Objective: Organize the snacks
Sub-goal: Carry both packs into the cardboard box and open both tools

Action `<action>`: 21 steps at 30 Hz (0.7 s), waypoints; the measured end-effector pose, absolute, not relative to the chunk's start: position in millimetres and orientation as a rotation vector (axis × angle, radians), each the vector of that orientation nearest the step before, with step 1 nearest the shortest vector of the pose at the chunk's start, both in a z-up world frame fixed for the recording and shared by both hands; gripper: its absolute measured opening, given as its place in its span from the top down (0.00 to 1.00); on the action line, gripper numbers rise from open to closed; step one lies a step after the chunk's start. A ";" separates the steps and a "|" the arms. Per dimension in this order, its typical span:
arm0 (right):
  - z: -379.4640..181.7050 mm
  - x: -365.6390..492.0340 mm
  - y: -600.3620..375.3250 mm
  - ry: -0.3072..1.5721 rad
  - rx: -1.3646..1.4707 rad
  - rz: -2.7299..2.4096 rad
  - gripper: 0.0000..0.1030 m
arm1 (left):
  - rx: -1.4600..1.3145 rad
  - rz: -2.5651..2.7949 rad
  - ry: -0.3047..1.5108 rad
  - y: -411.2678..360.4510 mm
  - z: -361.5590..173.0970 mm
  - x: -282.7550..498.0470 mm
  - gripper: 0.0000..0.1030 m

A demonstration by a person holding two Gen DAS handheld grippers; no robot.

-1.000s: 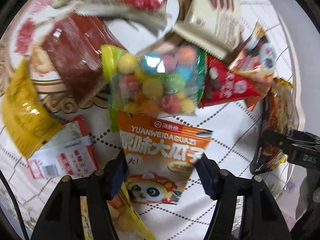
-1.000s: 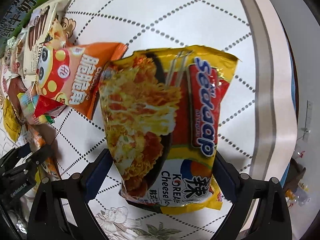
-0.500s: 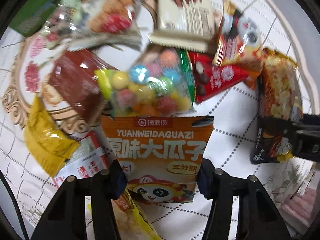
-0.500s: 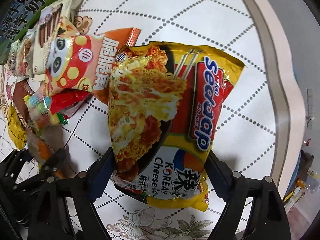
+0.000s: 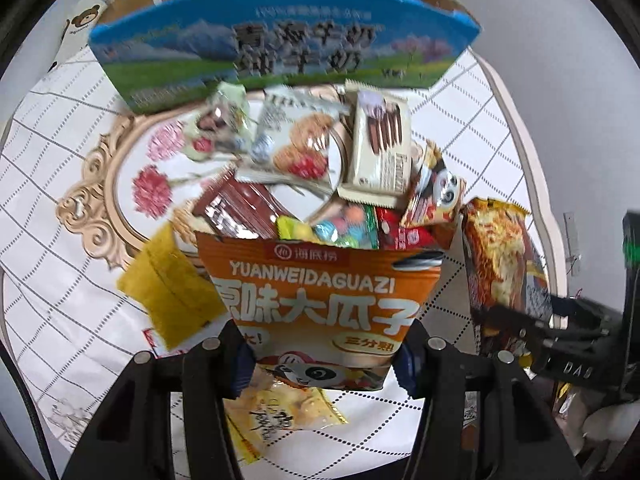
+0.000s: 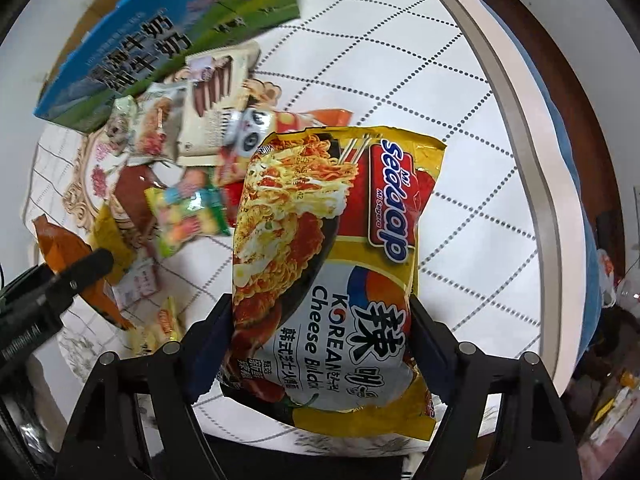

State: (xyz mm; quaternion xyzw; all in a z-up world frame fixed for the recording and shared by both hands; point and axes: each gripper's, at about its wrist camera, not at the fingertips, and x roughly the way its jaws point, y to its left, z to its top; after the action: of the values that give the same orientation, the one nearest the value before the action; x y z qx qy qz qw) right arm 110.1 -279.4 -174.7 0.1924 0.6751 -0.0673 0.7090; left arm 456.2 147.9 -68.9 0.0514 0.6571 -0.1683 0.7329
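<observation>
1. In my left hand the left gripper [image 5: 322,354] has its jaws closed on the lower part of the orange sunflower-seed packet [image 5: 320,292], lifted clear at lower centre of the left view.
2. Behind that packet, mid-frame, the loose pile lies unsorted on the surface [image 5: 52,288]: a yellow sachet [image 5: 172,300] at left, a brown bar wrapper [image 5: 240,212], a biscuit pack [image 5: 298,146], a cream chocolate-stick pack [image 5: 380,148] and a panda packet [image 5: 436,196] toward the right.
3. The blue-and-green milk carton box [image 5: 280,46] stands across the top of the frame; I judge it the likely bin, though nothing tells me so.
4. In my right hand the right gripper [image 6: 322,354] has its jaws clamped on the Sedaap cheese noodle packet [image 6: 332,264], filling the centre of the right view.
5. Progress, as I judge it: early. Two packets are held and none is placed.
6. Hard to make out: the box interior is hidden, the candy bag [image 5: 346,230] is mostly covered, and a pale packet [image 5: 280,412] below the seed packet is partly covered by my fingers.
</observation>
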 end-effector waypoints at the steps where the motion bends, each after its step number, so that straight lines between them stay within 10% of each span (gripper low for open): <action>1: -170.4 108.9 -276.7 1.483 0.442 -0.144 0.19 | 0.107 -0.375 1.441 155.6 -65.0 454.8 0.49; 9: -118.4 140.8 -277.2 1.285 0.459 -0.088 0.19 | 0.050 -0.448 1.348 143.6 -2.0 446.2 0.49; 21: -49.0 332.2 -265.9 1.186 0.300 0.066 0.19 | 0.024 -0.306 1.334 118.2 -6.9 644.6 0.49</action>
State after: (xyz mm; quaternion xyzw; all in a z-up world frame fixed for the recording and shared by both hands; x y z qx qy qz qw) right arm 332.2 -265.9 -49.0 0.1410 0.5566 0.0308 0.8182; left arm 644.6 118.2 -6.9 0.0109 0.6162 -0.1414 0.7747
